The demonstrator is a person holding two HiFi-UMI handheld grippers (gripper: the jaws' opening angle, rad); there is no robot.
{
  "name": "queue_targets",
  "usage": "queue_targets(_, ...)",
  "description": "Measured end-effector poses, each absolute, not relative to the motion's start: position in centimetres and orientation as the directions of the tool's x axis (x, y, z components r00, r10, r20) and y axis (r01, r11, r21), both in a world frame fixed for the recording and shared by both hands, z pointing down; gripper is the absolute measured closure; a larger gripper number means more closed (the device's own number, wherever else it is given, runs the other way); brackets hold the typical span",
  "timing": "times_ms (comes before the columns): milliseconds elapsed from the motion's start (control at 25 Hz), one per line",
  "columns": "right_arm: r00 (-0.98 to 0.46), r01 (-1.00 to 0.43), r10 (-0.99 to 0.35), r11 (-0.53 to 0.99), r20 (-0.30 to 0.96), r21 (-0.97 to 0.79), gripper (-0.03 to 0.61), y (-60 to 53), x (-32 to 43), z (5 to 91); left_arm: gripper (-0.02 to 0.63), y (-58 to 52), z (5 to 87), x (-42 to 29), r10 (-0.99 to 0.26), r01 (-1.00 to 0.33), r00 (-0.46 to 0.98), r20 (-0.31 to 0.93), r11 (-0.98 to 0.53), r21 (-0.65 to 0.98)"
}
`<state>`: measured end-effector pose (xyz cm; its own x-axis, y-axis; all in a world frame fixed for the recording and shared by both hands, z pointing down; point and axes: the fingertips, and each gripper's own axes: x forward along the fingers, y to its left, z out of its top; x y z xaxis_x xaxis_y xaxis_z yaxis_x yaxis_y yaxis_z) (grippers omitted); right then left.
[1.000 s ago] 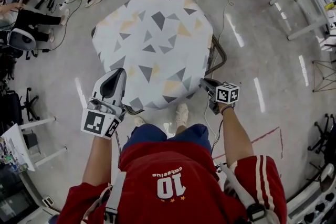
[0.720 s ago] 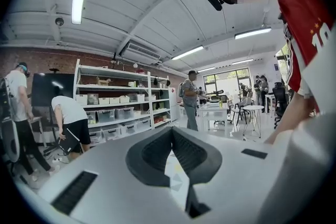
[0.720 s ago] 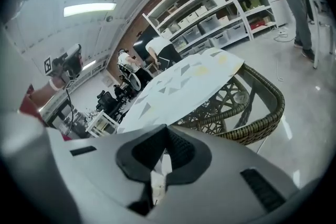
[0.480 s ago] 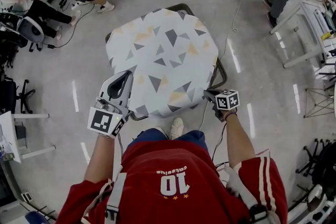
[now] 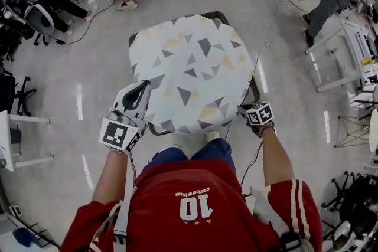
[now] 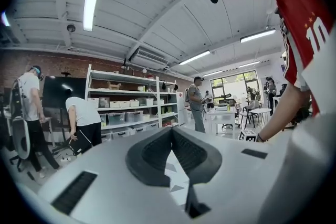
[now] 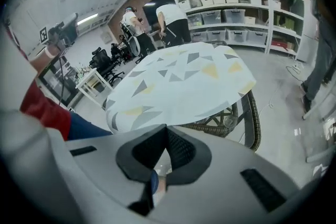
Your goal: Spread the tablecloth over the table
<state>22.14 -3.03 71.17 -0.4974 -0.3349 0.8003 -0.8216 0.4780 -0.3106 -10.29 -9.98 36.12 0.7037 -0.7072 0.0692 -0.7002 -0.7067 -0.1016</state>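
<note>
In the head view the left gripper [image 5: 143, 87] is lying over the left near edge of the white tablecloth with grey and yellow triangles [image 5: 192, 68]. I cannot tell whether its tip is touching the fabric. In the left gripper view the left gripper [image 6: 170, 132] is keeping its jaws pressed together with nothing between them. Only a small piece of the tablecloth [image 6: 176, 178] is showing through the gap below.

The tablecloth is covering the whole top of the dark woven wicker bench [image 5: 256, 91], so only parts of the rim are showing, at the right side and the far corner. In the right gripper view the tablecloth [image 7: 184, 78] is hanging over the edge and the bench [image 7: 251, 113] is showing under it.

The right gripper [image 5: 242, 109], near the right near corner, is mostly hidden under its marker cube [image 5: 258, 113]. In its own view the right gripper [image 7: 167, 132] is closed and empty.

Compared with one second ago, both grippers are staying closed. The dark jaws of the right gripper were then pointing openly at the corner; now the marker cube is covering more of them.
</note>
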Motion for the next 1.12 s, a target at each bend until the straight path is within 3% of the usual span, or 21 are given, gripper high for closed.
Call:
queue_targets(400,-0.426,-0.717,-0.193,0.668,0.884,-0.2,0.566,-7.8,27.0,71.1,0.606,-13.1,35.2,-6.5,-0.759,-0.753,0.65,0.038,-0.65,-0.103)
queue_targets(560,-0.365,-0.792,-0.255,0.59,0.896,-0.155,0.566,-4.9,21.7,73.0,0.606,-13.0,36.6,-11.0,-0.654,-0.647,0.756,0.024,-0.753,-0.12)
queue_targets(680,-0.349,-0.807,-0.281,0.574,0.894,-0.134,0.566,-5.3,21.3,73.6,0.607,-12.5,37.4,-12.1,-0.656,-0.647,0.754,0.032,-0.751,-0.132)
queue_targets(880,-0.375,-0.621,-0.154,0.774,0.914,-0.125,0.565,-16.7,30.2,72.2,0.606,-12.4,37.1,-6.6,-0.878,-0.874,0.475,0.058,-0.478,-0.085)
queue_targets(1120,-0.342,-0.601,-0.18,0.797,0.922,-0.068,0.565,-19.4,31.9,72.6,0.606,-13.0,37.2,-4.9,-0.898,-0.894,0.437,0.056,-0.441,-0.08)
